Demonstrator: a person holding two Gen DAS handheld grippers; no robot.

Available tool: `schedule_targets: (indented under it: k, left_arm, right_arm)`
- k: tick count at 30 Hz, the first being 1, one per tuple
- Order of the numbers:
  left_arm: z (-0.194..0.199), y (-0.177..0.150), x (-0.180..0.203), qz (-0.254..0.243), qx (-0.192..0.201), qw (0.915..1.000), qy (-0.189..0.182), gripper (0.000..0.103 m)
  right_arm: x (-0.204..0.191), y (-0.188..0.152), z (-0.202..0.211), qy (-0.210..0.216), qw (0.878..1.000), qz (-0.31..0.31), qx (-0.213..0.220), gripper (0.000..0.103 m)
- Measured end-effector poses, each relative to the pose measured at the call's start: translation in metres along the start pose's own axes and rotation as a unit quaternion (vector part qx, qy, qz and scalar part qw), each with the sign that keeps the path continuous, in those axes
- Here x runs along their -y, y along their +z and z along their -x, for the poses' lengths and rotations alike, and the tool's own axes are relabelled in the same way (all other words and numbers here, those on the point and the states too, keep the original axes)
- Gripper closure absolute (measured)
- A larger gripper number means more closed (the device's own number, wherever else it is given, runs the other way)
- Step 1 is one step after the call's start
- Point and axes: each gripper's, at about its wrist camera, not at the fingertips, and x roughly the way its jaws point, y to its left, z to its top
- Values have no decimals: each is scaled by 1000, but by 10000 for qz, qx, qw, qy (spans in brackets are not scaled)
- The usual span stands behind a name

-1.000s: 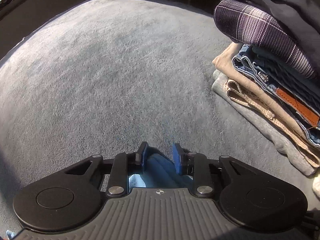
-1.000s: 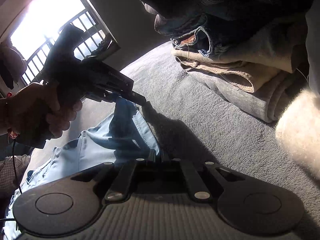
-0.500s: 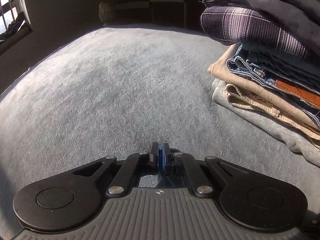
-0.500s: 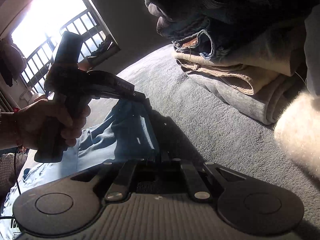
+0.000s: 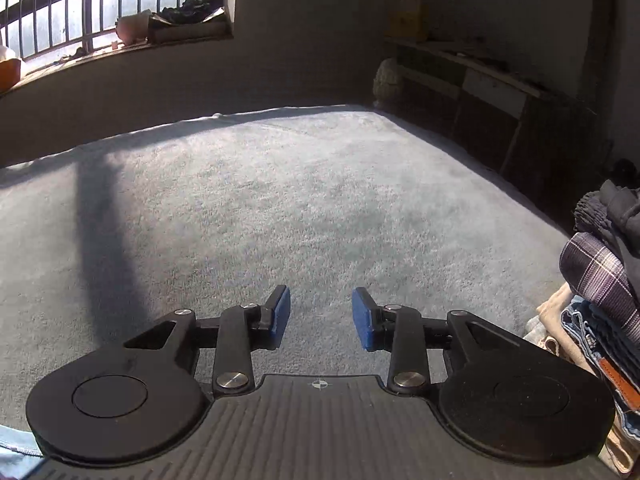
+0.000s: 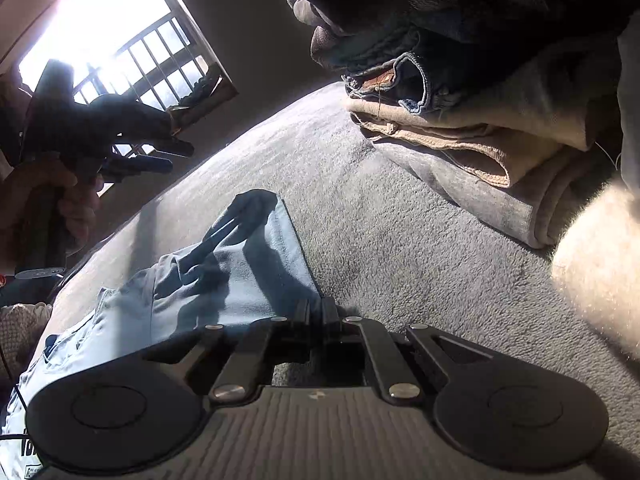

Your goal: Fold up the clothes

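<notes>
Fingers of my left gripper (image 5: 321,317) spread and empty, my right gripper (image 6: 316,312) pinches the half-flattened light-blue jeans (image 6: 224,276) beside a folded stack (image 6: 480,132), folding unfinished.

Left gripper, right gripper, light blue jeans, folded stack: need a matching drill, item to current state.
1. left gripper
2. right gripper
3. light blue jeans
4. folded stack

A. piled on the grey blanket
B. jaws apart, nothing between them
C. lying spread out, one edge pinched
D. closed on cloth

Pairs: 1-B, 2-D, 3-C, 4-A
</notes>
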Motion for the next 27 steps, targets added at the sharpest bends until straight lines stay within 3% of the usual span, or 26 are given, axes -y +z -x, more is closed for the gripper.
schedule_targets:
  k: [2, 5, 7, 11, 14, 17, 19, 21, 24, 27]
  left_arm:
    - [40, 6, -41, 220, -73, 9997, 86, 67]
    - [112, 8, -99, -25, 130, 9991, 414, 63]
    - [171, -2, -141, -301, 304, 9960, 781, 52]
    - [250, -44, -204, -494, 128, 9858, 1600, 48]
    - [291, -92, -242, -149, -40, 9846, 1740, 48]
    - [318, -147, -274, 254, -222, 9846, 1714, 48]
    - [327, -179, -285, 348, -378, 9839, 1710, 48]
    - [332, -209, -293, 386, -576, 9832, 1687, 48]
    - [338, -239, -305, 528, -928, 9811, 1615, 48]
    - [343, -260, -316, 608, -1181, 9795, 1513, 48]
  right_arm:
    - [4, 8, 6, 152, 9997, -195, -44, 90]
    - [-11, 21, -1, 329, 9992, -98, -205, 83]
    - [-30, 28, -16, 432, 9982, 160, -394, 83]
    - [-68, 44, -47, 637, 9927, 675, -770, 83]
    - [-97, 55, -69, 789, 9857, 1060, -1050, 85]
    - [-107, 68, -107, 325, 9844, 1308, -1128, 85]
    - [-95, 81, -129, -114, 9883, 1151, -998, 87]
    - [-77, 97, -136, -278, 9940, 612, -865, 88]
    - [-75, 109, -123, -348, 9971, 234, -636, 86]
    - [-93, 102, -97, 139, 9963, 293, -792, 85]
